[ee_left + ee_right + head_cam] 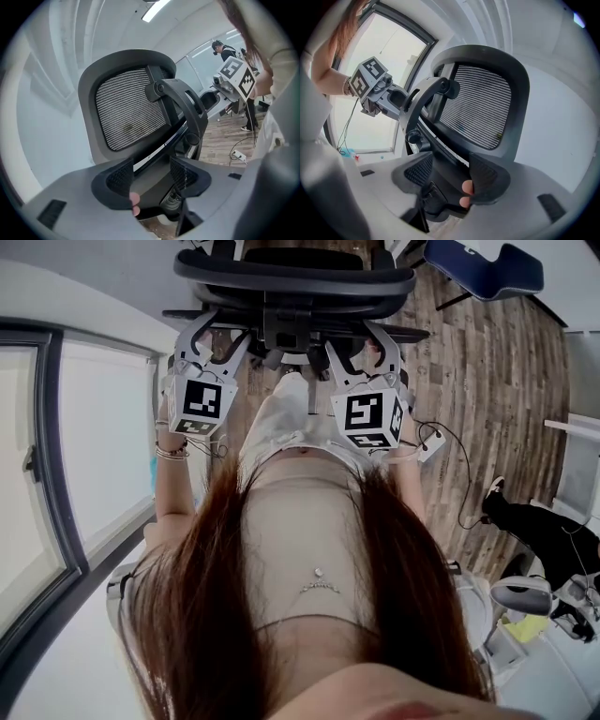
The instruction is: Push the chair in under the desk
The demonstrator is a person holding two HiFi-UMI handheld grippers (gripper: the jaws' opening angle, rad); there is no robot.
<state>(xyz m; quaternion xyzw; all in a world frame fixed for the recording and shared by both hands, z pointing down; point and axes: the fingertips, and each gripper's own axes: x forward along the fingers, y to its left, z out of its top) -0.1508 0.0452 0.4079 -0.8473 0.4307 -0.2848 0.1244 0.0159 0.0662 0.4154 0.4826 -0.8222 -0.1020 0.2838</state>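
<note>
While the chair (pixel 295 282) stands before them, left gripper (pixel 220 338) and right gripper (pixel 359 345) have fingers spread (backrest (pixel 131 112) between).

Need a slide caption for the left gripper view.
Left tool, jaws open, faces the mesh back of the office chair.

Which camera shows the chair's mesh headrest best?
The right gripper view: the mesh headrest sits whole, its bracket off to one side. In the left gripper view the bracket overlaps its edge; the head view shows only its top rim from above.
</note>
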